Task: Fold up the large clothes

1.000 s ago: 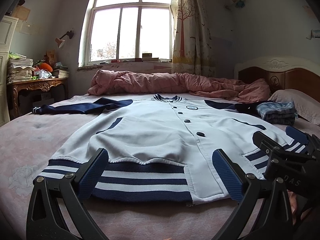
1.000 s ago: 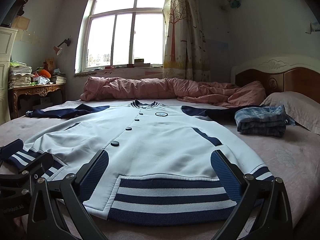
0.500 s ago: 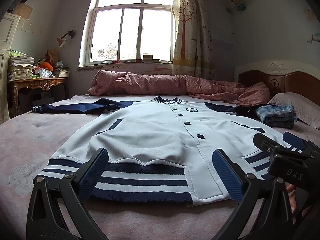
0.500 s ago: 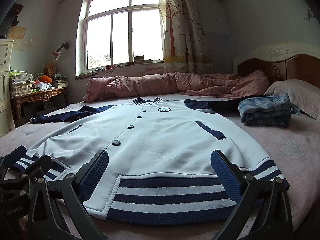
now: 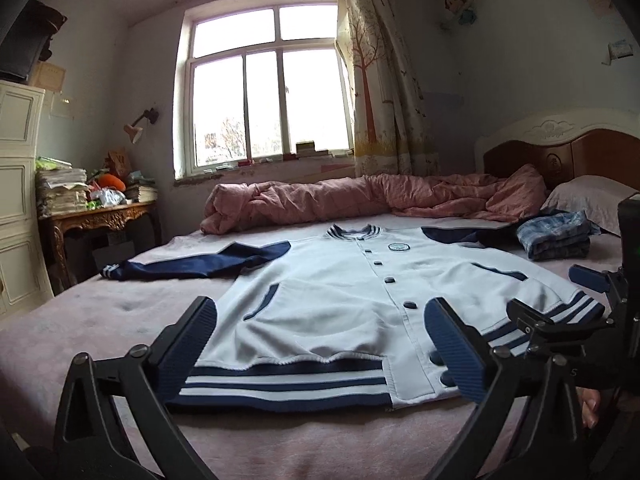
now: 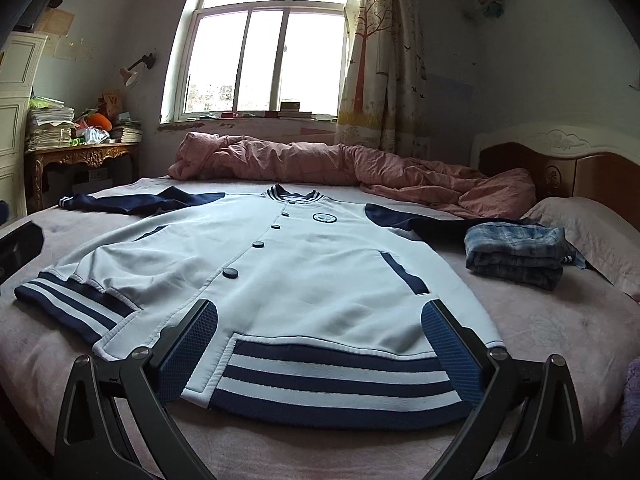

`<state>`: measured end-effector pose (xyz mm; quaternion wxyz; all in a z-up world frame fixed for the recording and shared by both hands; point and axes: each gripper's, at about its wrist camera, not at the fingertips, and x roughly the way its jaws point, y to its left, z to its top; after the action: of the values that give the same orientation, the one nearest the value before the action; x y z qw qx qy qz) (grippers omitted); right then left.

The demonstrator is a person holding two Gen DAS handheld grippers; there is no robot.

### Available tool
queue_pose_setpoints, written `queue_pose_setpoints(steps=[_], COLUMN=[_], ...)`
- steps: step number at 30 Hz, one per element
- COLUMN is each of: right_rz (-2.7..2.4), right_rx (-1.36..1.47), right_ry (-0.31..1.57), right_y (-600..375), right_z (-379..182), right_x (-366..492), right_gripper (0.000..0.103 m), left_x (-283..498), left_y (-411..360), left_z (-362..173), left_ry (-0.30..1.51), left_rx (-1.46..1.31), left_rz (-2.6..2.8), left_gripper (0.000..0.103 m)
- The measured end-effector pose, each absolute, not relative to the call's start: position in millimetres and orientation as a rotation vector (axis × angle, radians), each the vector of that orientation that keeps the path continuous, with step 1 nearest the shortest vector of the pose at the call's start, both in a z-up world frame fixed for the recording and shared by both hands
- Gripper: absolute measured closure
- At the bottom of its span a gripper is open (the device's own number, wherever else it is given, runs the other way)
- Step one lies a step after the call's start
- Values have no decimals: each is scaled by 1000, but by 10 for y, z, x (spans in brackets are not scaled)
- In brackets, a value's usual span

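Jacket (image 5: 344, 304): white with navy sleeves and a navy-and-white striped hem, spread flat and front-up on the bed (image 5: 80, 320), buttoned, collar toward the window (image 5: 264, 92).
Sleeves: one navy sleeve (image 5: 192, 264) stretched out sideways toward the wooden side table (image 5: 100, 220); the other reaching toward the pillow (image 6: 592, 228), partly hidden behind the folded plaid garment (image 6: 516, 252).
Left gripper (image 5: 324, 344): jaws wide apart, holding nothing, low over the near hem on the jacket's left half; blue pads (image 5: 188, 344) framing the striped band, contact with the cloth not clear.
Right gripper (image 6: 320, 344): jaws likewise spread wide, nothing between them, poised at the hem on the other half; also seen from the left wrist view at the right edge, beside the hem corner.
Hand: fingertips (image 5: 590, 412) just visible under the right gripper in the left wrist view.
Quilt (image 6: 320, 164): pink, bunched along the far edge of the bed below the window.
Folded plaid garment: blue, stacked near the pillow, just beside the jacket's shoulder.
Curtain (image 6: 380, 52): tree print, hanging at the window's right side.
Headboard (image 6: 560, 160): wood with white trim, behind the pillow.
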<state>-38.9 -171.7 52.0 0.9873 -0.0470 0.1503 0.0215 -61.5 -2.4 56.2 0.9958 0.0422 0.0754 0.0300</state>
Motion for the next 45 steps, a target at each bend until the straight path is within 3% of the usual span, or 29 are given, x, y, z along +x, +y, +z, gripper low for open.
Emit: queue_pose_setpoints(steps=[5, 14, 24, 31, 37, 38, 39, 40, 41, 42, 43, 45], right_rz=[9, 137, 256, 190, 20, 56, 103, 100, 63, 68, 79, 106], right_rx=[-136, -80, -236, -243, -451, -424, -397, -400, -437, -452, -442, -398], right_ry=[268, 370, 664, 789, 705, 725, 740, 744, 733, 712, 691, 679], right_y=[-1765, -1868, -1628, -1861, -1953, -1991, -2028, -2038, -2028, -2015, -2021, -2058], right_z=[602, 642, 280, 182, 174, 188, 225, 250, 266, 297, 349, 478], right_x=[-560, -765, -482, -125, -4, 24, 48, 69, 83, 78, 76, 115], right_gripper=[0, 0, 4, 6, 6, 10, 35, 75, 86, 90, 93, 94], left_x=[-748, -731, -369, -20, 411, 443, 473, 499, 523, 541, 541, 540], left_y=[-23, 106, 105, 152, 559, 607, 655, 685, 697, 700, 692, 664], left_z=[627, 385, -152, -120, -105, -91, -80, -81, -91, -107, -103, -31], left_ry=[122, 262, 618, 619, 668, 665, 659, 661, 676, 691, 691, 665], left_rx=[128, 108, 283, 480, 433, 434, 441, 454, 468, 487, 503, 546], left_rz=[66, 55, 9, 96, 115, 124, 138, 142, 131, 120, 106, 98], left_gripper=[0, 0, 0, 0, 0, 3, 21, 52, 67, 83, 90, 92])
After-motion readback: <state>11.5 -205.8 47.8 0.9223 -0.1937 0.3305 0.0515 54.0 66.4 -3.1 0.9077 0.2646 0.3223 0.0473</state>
